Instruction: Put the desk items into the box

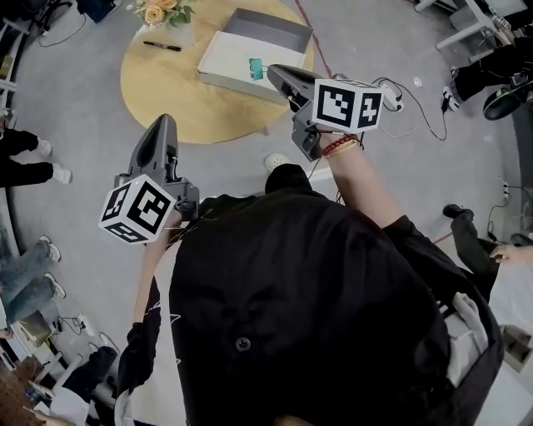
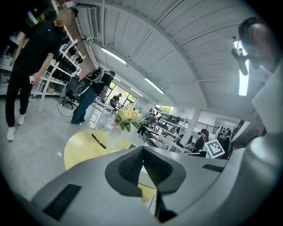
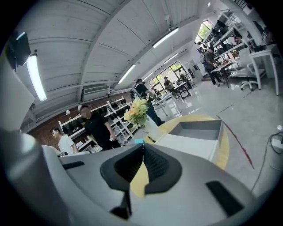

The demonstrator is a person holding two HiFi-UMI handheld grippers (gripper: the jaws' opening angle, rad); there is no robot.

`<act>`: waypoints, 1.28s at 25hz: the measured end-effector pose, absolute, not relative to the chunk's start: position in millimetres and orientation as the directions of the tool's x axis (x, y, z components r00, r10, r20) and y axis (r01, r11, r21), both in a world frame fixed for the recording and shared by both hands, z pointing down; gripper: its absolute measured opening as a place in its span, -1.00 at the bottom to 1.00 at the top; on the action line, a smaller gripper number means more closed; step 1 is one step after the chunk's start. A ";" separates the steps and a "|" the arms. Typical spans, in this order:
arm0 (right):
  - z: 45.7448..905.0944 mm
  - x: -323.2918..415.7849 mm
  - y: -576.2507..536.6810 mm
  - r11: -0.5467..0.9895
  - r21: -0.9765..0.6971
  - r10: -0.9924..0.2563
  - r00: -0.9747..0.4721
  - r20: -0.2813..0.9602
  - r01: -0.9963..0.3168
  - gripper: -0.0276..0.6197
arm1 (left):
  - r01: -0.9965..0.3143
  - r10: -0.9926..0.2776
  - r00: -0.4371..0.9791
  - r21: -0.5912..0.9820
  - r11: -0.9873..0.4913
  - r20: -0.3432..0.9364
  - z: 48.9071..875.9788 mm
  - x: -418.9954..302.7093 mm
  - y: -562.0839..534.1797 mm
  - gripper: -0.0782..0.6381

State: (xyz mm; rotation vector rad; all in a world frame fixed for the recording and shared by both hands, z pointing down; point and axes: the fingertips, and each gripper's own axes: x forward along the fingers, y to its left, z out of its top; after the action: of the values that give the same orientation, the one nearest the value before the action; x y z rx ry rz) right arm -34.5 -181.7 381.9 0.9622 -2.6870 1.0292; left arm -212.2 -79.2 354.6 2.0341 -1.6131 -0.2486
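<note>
An open box (image 1: 293,32) with a grey inside and a white flap stands on the round yellow table (image 1: 166,91); the right gripper view shows the box (image 3: 199,130) ahead. A black pen (image 1: 161,46) lies on the table's far left, and it (image 2: 98,141) also shows in the left gripper view. My right gripper (image 1: 272,73) hovers by the box's near side, shut on a small teal item (image 1: 256,69) that pokes out at the jaw tips (image 3: 138,141). My left gripper (image 1: 162,125) is held off the table's near edge, its jaws closed together and empty (image 2: 142,150).
A vase of flowers (image 1: 165,12) stands at the table's back edge beside the pen. A power strip with cables (image 1: 391,96) lies on the floor to the right. People stand around the room, and feet (image 1: 50,170) show at the left.
</note>
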 end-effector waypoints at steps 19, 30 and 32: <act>357.1 9.7 -303.3 0.630 -0.565 -0.471 -0.841 0.268 -0.533 -0.88 | -0.863 -0.977 0.144 0.503 -0.046 0.158 332.1 -169.9 -163.4 -0.75; 372.3 1.3 -360.7 0.698 -0.544 -0.357 -0.885 0.299 -0.466 -0.88 | -0.852 -0.990 -0.022 0.515 0.092 0.139 339.0 -168.6 -184.4 -0.75; 382.3 -1.6 -371.2 0.705 -0.540 -0.333 -0.887 0.319 -0.459 -0.88 | -0.845 -0.988 -0.051 0.521 0.120 0.144 344.8 -169.6 -187.3 -0.75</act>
State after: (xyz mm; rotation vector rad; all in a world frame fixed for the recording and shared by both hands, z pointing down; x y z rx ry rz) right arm -1.6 -371.2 382.3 0.6386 -2.7149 0.9390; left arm -169.6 -187.3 344.8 1.7705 -1.9429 -0.4104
